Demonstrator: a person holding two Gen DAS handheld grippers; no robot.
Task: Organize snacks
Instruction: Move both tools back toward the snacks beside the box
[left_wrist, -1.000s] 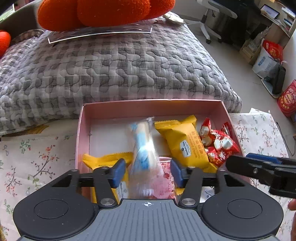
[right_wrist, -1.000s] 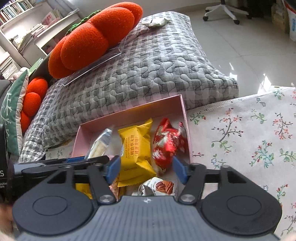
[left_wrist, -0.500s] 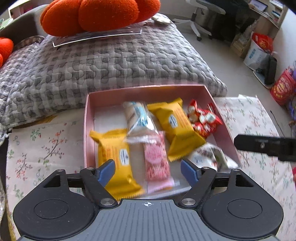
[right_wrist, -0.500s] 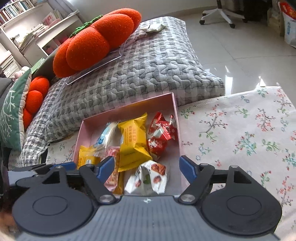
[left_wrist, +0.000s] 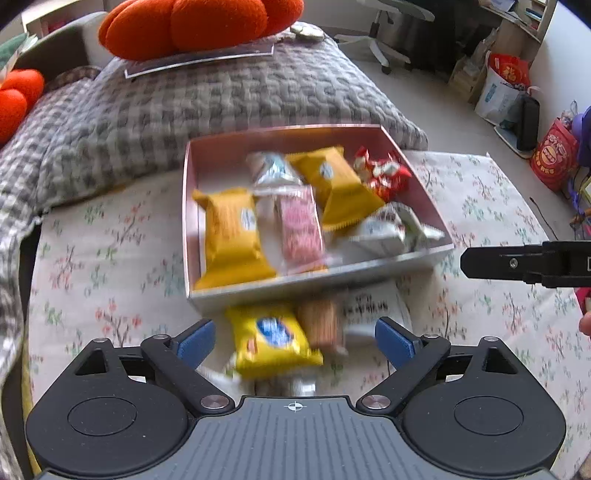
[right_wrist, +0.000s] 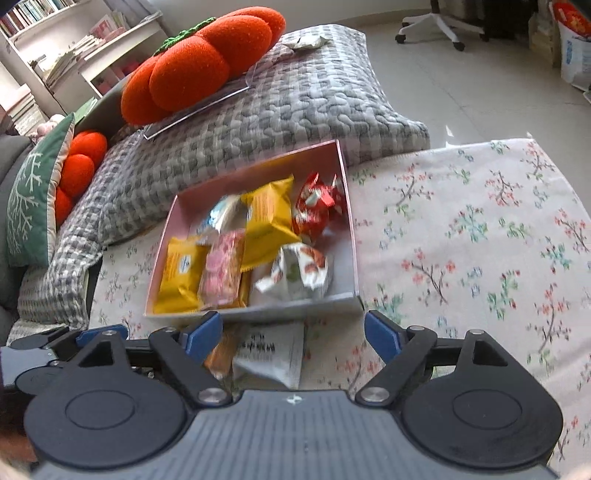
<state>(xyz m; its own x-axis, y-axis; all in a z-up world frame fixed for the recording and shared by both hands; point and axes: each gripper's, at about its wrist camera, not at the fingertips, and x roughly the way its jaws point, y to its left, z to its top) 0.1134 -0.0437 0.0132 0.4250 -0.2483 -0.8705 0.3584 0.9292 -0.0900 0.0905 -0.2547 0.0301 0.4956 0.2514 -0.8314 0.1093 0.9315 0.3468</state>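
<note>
Both the left gripper (left_wrist: 294, 339) and right gripper (right_wrist: 293, 332) have just been opening – spread, pinching nothing. Loose packets (left_wrist: 275, 339) lie below; the pink box (left_wrist: 417, 254) beyond holds snacks – print too blurred to read.

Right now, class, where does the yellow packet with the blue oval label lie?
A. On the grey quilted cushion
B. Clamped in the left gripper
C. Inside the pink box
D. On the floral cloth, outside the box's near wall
D: the yellow packet lies on the floral cloth, just outside the pink box.
</note>
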